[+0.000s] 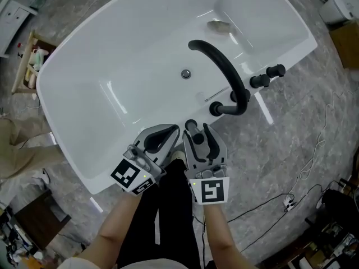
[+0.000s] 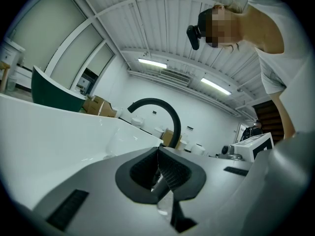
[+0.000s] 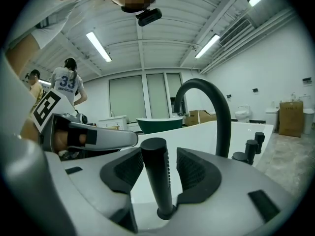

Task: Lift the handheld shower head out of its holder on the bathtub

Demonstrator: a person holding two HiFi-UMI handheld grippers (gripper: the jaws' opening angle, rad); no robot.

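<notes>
The black handheld shower head (image 1: 191, 126) (image 3: 157, 176) stands upright in its holder on the near rim of the white bathtub (image 1: 112, 66). My right gripper (image 1: 197, 130) (image 3: 158, 156) is open around it; the left pad lies close to the handle and a narrow gap shows at the right pad. My left gripper (image 1: 170, 131) (image 2: 158, 154) hovers just left of it over the tub rim, pads meeting, with nothing held. The black arched faucet spout (image 1: 224, 66) (image 3: 216, 112) (image 2: 167, 114) rises behind the shower head.
Two black knobs (image 1: 268, 76) (image 3: 253, 149) stand on the rim right of the spout. The drain (image 1: 185, 73) sits in the tub floor. Cables (image 1: 314, 150) trail over the marble floor at right. A dark green tub (image 3: 157, 123) and people (image 3: 66, 90) are in the background.
</notes>
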